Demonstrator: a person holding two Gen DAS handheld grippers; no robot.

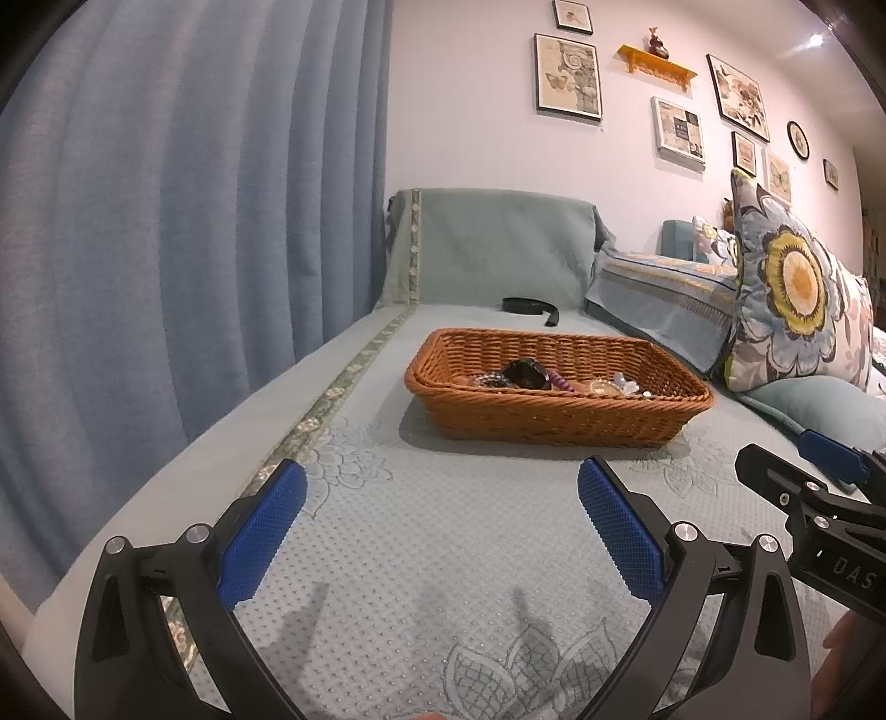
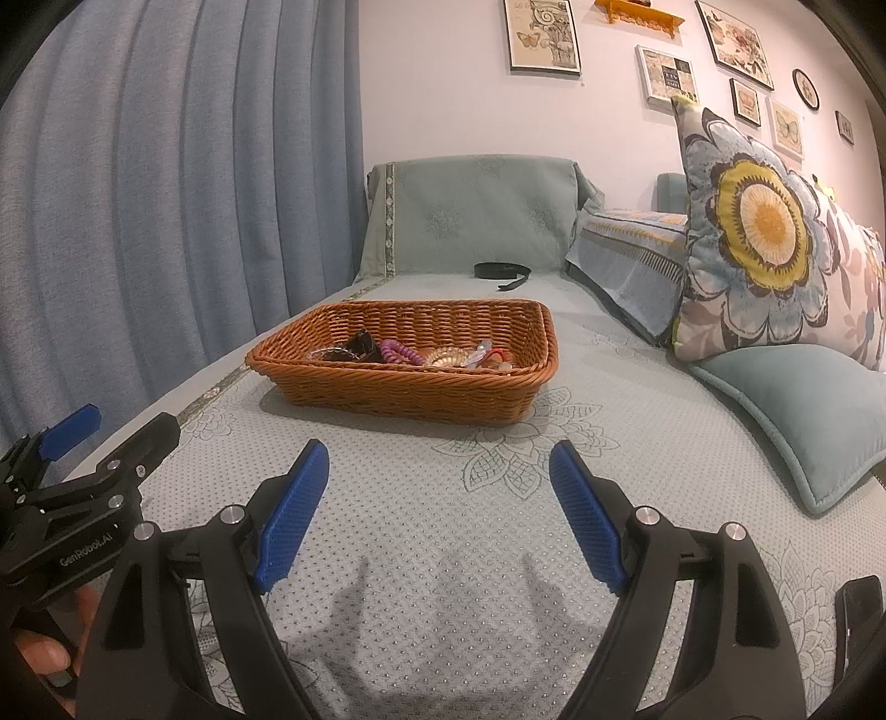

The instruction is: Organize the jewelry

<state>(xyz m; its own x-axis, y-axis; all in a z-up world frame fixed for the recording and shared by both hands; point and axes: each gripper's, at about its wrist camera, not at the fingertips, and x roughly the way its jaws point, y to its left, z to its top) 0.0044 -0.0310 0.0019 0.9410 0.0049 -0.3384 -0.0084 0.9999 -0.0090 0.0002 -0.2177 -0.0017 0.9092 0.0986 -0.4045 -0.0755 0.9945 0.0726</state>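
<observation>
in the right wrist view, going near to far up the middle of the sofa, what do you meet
right gripper with jaws open → wicker basket of jewelry → black strap → draped sofa arm → framed butterfly print

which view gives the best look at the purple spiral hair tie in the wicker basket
The right wrist view: the purple spiral hair tie lies in plain sight over the near rim of the brown wicker basket. In the left wrist view only a sliver of it shows, mostly hidden by a dark item and the rim.
</observation>
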